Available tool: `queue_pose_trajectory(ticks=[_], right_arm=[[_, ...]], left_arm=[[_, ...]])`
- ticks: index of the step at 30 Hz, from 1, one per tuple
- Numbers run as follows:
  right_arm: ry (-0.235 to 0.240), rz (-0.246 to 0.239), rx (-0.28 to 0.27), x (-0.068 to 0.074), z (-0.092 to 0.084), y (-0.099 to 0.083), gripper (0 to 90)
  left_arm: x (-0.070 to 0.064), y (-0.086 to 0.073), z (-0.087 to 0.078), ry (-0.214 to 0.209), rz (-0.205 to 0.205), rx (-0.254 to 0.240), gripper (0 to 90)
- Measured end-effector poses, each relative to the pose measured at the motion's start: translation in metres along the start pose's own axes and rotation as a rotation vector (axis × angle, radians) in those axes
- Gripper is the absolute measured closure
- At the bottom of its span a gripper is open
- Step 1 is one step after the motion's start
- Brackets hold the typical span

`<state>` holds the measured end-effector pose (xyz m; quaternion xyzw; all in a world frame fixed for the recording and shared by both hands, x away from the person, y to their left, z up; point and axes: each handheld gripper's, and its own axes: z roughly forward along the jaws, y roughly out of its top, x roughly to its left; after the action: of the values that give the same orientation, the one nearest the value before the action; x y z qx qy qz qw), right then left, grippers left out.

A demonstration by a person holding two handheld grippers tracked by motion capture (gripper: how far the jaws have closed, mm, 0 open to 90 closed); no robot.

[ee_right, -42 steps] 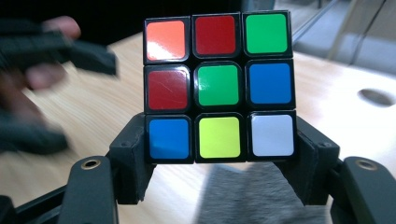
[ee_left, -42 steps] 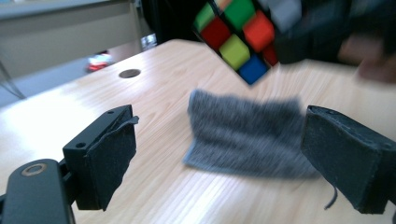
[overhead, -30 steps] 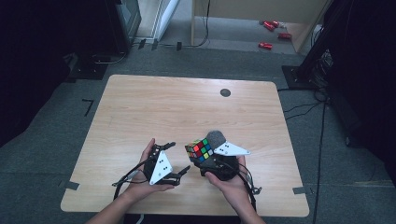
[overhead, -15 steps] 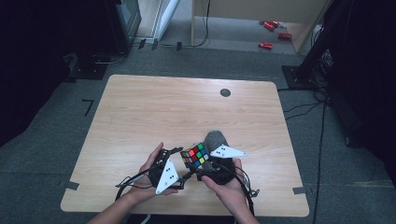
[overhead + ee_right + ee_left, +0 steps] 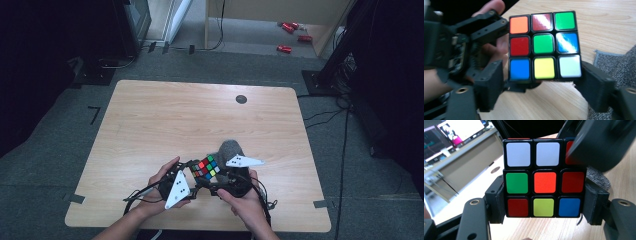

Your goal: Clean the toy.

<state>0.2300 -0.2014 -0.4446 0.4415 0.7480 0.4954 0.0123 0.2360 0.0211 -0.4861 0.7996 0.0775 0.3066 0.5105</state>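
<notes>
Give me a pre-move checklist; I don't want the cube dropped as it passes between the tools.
1. Left tool shut on the cube, a pad on each side: ok.
2. Right tool let go: its jaws have just been opening and the cube is between them; whether the pads are clear of it: cannot tell.
3. Cube layers aligned, none part-turned: ok.
4. Grey cloth lies beside the cube, not between the jaws: ok.
5. Table bare ahead of both hands: ok.
</notes>
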Motion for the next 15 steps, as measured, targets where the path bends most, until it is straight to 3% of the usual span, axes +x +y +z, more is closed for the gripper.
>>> queue_pose_trajectory(ticks=[5,7,9,13,15], right_arm=[[0.023,-0.006,-0.043,-0.013,-0.014,0.006,23.3],[-0.002,-0.010,-0.069,-0.022,-0.020,0.007,23.8],[-0.065,-0.027,-0.083,-0.031,-0.023,0.007,24.1],[-0.192,-0.024,-0.046,-0.051,-0.014,0.003,25.3],[-0.281,-0.050,-0.019,-0.056,-0.007,-0.001,25.8]], left_arm=[[0.012,-0.004,-0.002,0.021,-0.067,0.026,34.8],[0.015,-0.005,-0.004,0.027,-0.091,0.038,34.8],[0.017,-0.006,-0.006,0.019,-0.119,0.050,34.8],[0.022,-0.010,-0.008,0.015,-0.309,0.097,34.8],[0.023,-0.012,-0.008,0.015,-0.364,0.093,34.8]])
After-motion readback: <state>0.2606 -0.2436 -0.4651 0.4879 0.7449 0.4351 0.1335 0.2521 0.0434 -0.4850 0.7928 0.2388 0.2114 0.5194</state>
